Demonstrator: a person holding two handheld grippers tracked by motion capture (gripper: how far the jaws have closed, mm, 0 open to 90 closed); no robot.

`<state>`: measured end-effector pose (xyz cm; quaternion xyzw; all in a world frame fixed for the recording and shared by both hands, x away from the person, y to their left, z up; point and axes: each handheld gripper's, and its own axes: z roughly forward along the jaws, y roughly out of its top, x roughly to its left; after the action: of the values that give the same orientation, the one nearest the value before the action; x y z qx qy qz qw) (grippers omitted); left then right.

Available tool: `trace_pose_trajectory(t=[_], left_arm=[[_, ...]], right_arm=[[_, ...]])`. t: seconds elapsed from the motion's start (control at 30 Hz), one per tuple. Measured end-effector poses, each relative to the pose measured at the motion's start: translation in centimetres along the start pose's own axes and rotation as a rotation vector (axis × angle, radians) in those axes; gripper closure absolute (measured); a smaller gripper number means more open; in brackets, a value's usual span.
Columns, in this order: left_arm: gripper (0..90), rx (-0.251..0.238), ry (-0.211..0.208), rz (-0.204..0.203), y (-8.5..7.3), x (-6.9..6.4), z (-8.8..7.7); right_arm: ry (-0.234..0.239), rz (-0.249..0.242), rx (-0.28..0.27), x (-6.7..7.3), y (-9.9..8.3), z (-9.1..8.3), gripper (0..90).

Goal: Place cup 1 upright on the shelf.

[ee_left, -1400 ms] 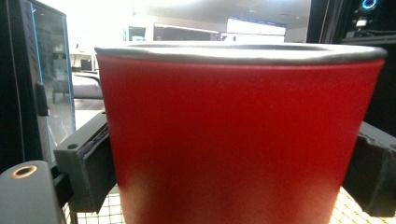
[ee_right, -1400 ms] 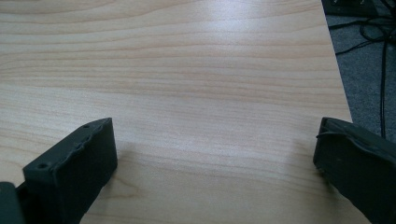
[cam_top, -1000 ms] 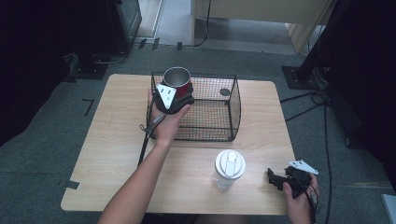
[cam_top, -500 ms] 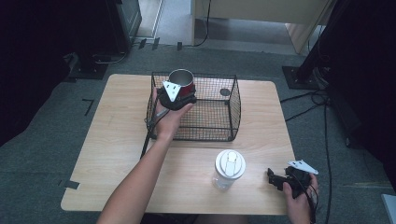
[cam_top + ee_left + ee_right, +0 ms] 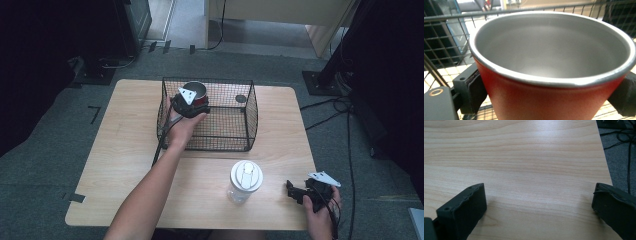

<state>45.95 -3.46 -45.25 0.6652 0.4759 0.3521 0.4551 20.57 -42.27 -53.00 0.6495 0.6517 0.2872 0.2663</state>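
Cup (image 5: 549, 75) carried deeper into basket (image 5: 250, 107), clamped between left gripper (image 5: 192, 102) jaws.

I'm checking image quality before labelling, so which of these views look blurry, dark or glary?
High view: sharp, evenly lit table, black surroundings. Left gripper view: the red cup sits so close that its wall blurs; soft sheen inside the steel. Right gripper view: pale glare on the wood, near fingers slightly soft.
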Motion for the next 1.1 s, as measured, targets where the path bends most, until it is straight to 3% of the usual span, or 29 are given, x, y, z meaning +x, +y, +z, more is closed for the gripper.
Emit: trace_pose_trajectory(t=[0.23, 0.5, 0.73, 1.0, 1.1], left_arm=[[7.8, 0.056, 0.029, 0.019, -0.15, -0.02, 0.41], [7.8, 0.117, 0.021, 0.037, -0.09, -0.16, 0.76], [7.7, 0.12, 0.016, 0.043, -0.16, -0.16, 0.86], [6.9, 0.154, 0.02, -0.011, 0.09, 0.22, 0.61], [4.6, 0.144, 0.052, -0.028, 0.24, 0.22, 0.43]], right_arm=[[0.0, 0.001, 0.001, 0.01, 0.0, -0.01, 0.0], [0.0, 0.001, 0.0, 0.01, 0.0, 0.0, 0.0], [0.0, 0.001, 0.0, 0.0, 0.0, 0.0, 0.0], [0.0, 0.001, 0.001, 0.01, 0.0, 0.0, 0.0], [0.0, 0.001, 0.001, 0.01, 0.0, 0.0, 0.0]])
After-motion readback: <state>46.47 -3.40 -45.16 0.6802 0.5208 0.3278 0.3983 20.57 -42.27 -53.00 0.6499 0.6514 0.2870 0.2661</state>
